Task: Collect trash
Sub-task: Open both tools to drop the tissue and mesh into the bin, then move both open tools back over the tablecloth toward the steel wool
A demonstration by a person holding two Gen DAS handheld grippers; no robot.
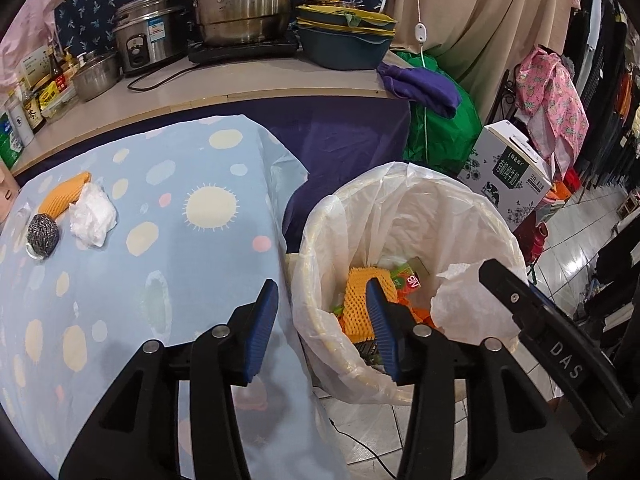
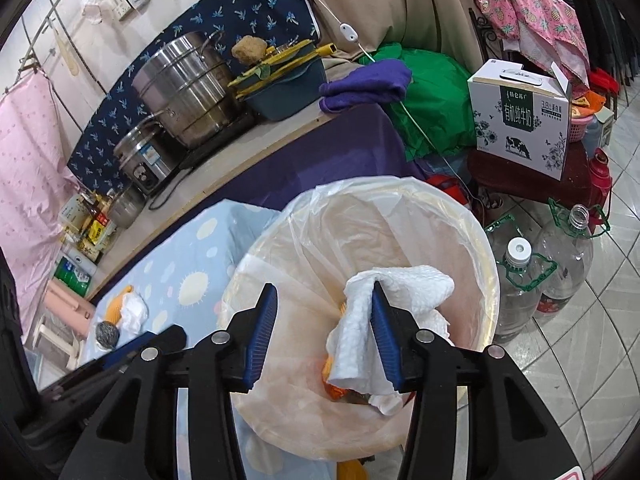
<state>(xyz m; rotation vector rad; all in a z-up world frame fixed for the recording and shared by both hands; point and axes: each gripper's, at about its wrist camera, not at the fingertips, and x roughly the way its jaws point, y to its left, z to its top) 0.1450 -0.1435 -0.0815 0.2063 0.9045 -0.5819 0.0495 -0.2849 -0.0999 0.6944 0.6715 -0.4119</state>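
Jaws of your left gripper (image 1: pixel 324 320) stand apart and empty over the bin (image 1: pixel 500 216); tissue (image 1: pixel 93 214) and orange netting (image 1: pixel 66 194) wait on the tabletop (image 1: pixel 180 264). Your right gripper (image 2: pixel 324 334) stands parted, paper towel (image 2: pixel 400 292) loose against one pad, dropping into the bin; next, reach back.

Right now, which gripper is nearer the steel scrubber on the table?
Left. The left gripper sits at the table edge nearer the steel scrubber; the right gripper is over the bin.
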